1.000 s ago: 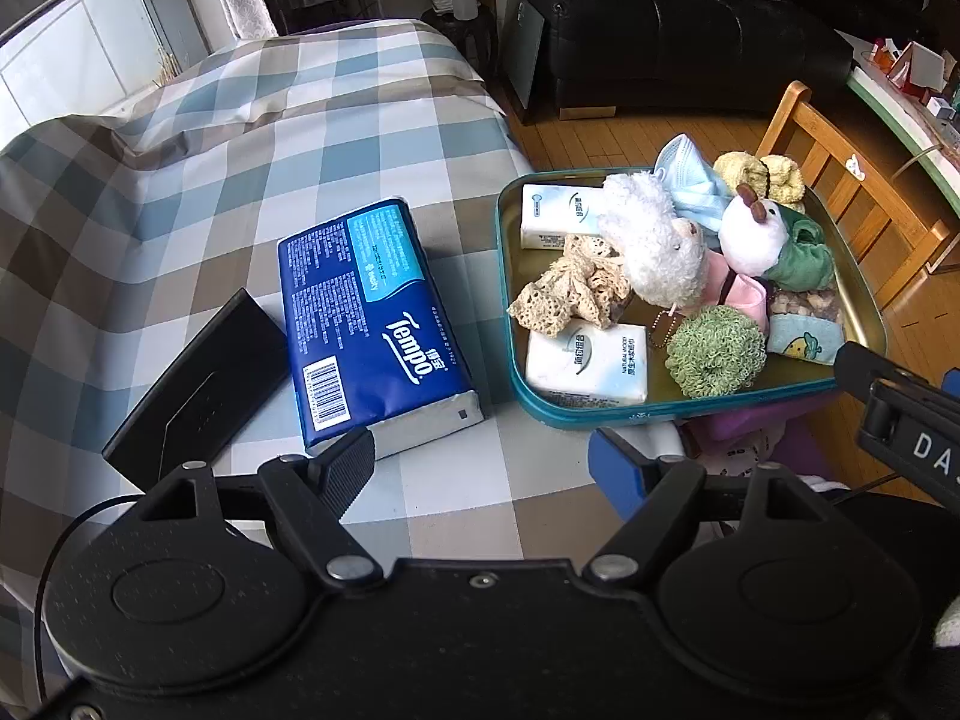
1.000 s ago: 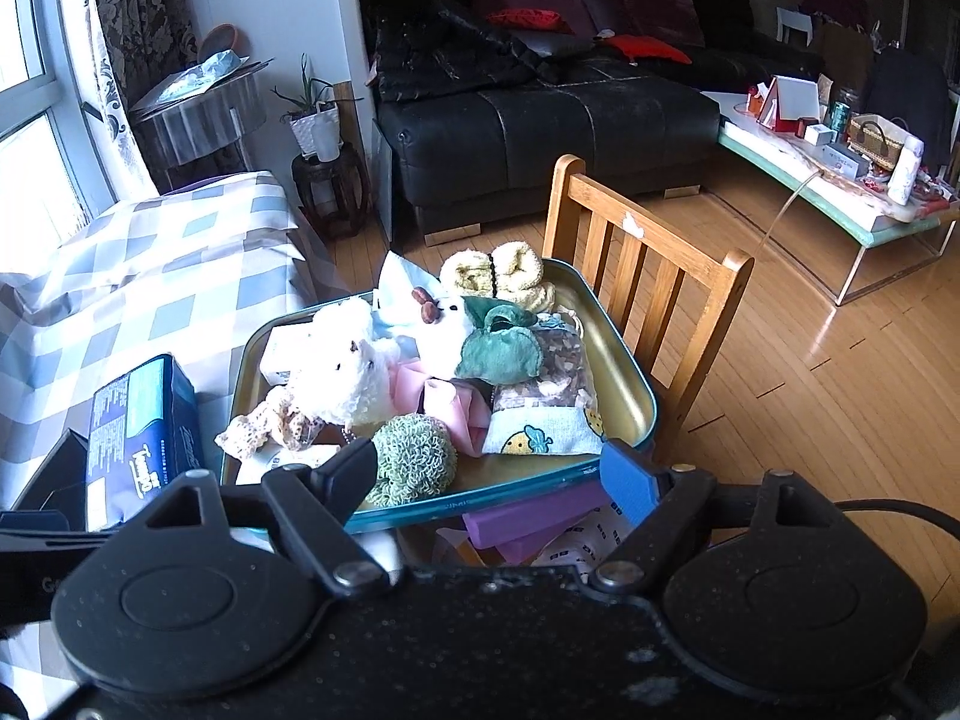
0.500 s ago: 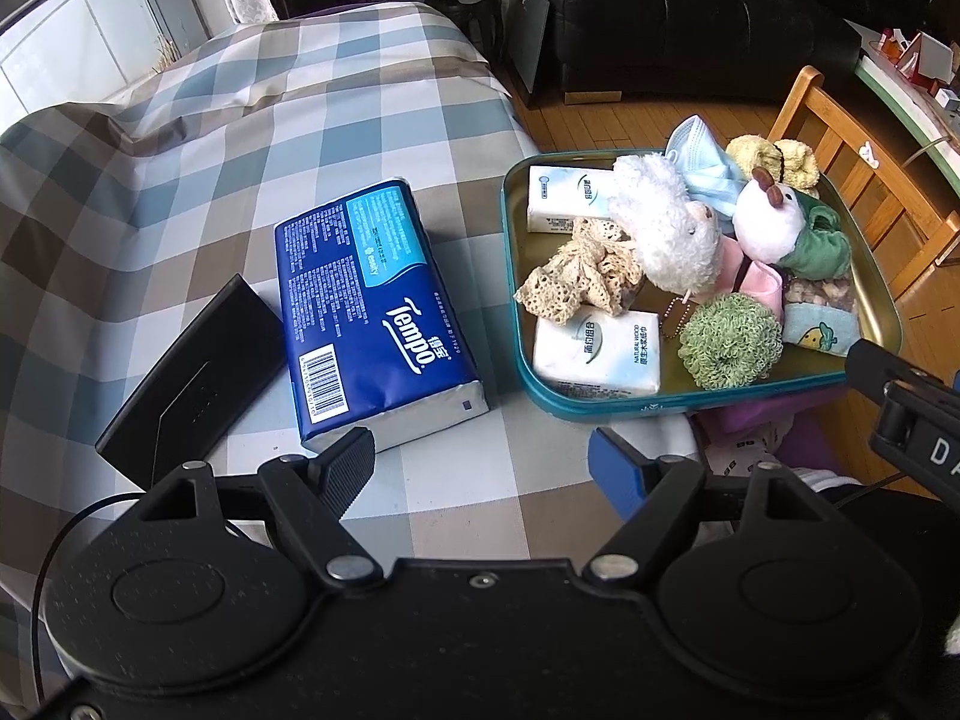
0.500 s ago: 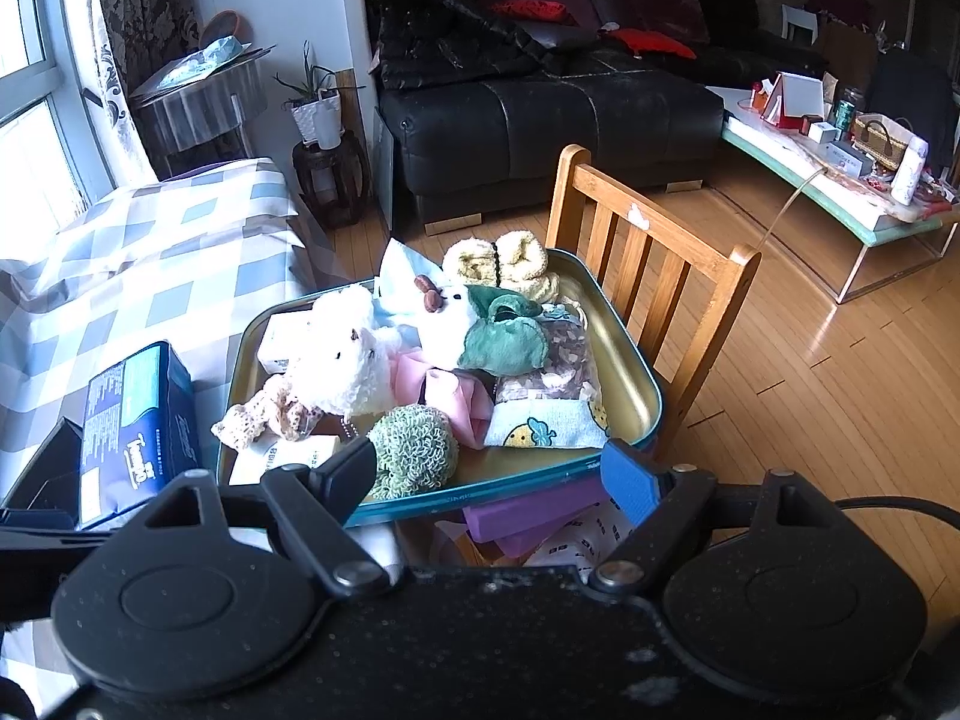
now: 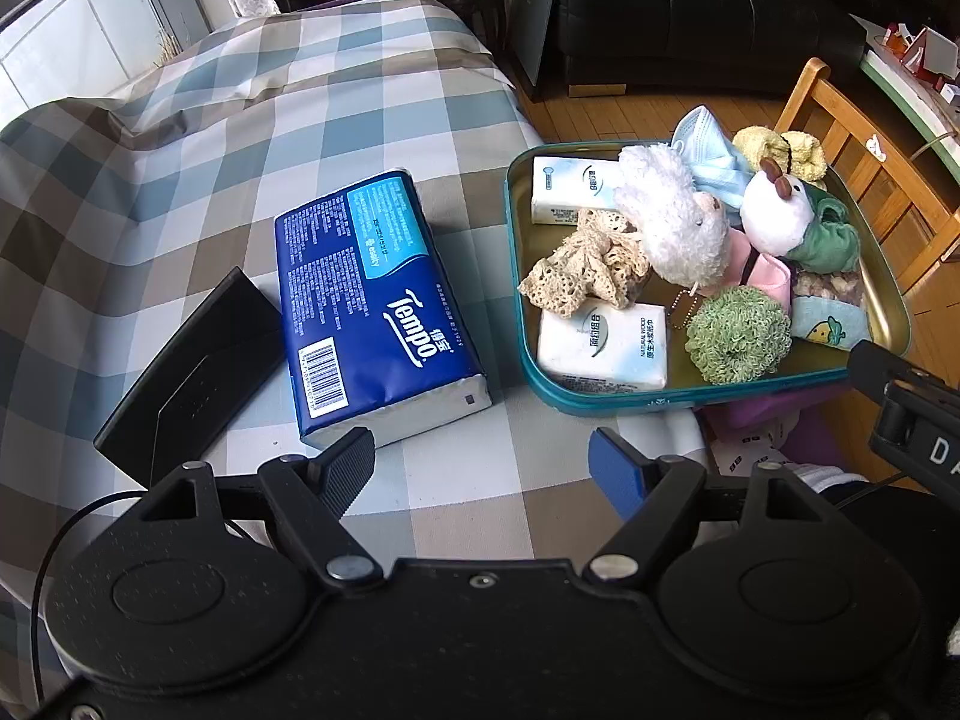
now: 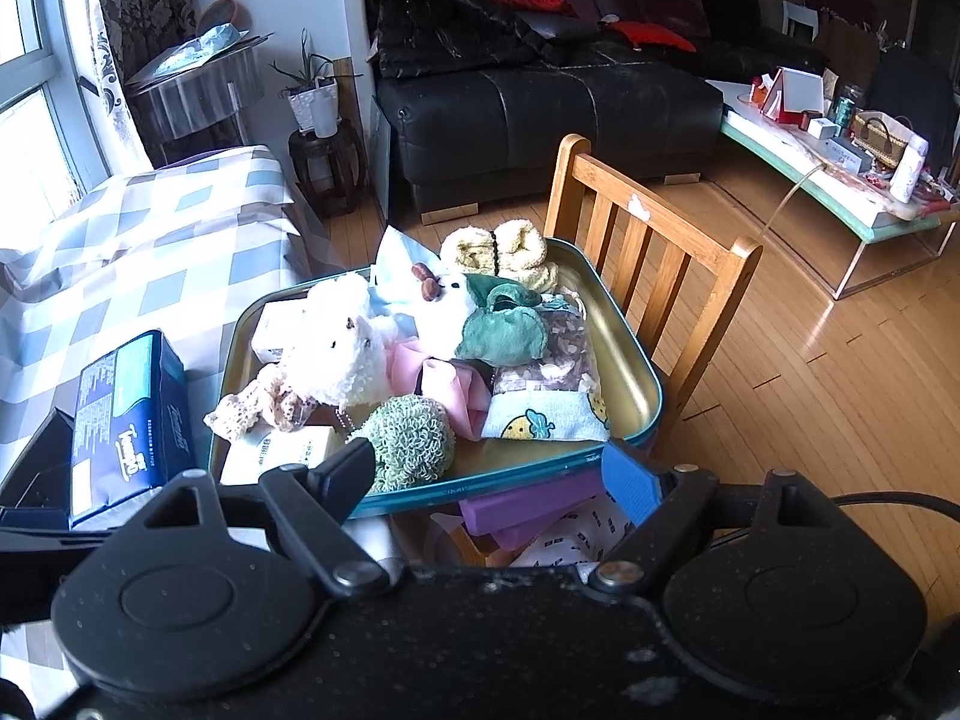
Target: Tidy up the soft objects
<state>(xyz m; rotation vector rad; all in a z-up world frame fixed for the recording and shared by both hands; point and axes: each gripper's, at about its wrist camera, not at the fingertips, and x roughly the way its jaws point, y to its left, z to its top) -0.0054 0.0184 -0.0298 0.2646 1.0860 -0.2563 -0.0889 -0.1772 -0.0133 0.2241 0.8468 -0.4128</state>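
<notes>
Glossy metal tray [image 5: 517, 276]; fluffy plush lamb [image 5: 672, 222]; shiny plastic-wrapped tissue pack [image 5: 372, 306]; matt checked tablecloth [image 5: 240, 138].

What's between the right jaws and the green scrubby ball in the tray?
Nothing visible. The right gripper hangs open and empty at the near rim of the tray, and the green scrubby ball lies just past that rim with its top uncovered. The white plush lamb sits behind it.

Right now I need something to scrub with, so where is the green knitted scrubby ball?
The green knitted scrubby ball lies at the near edge of the teal metal tray, right of the white tissue packet.
</notes>
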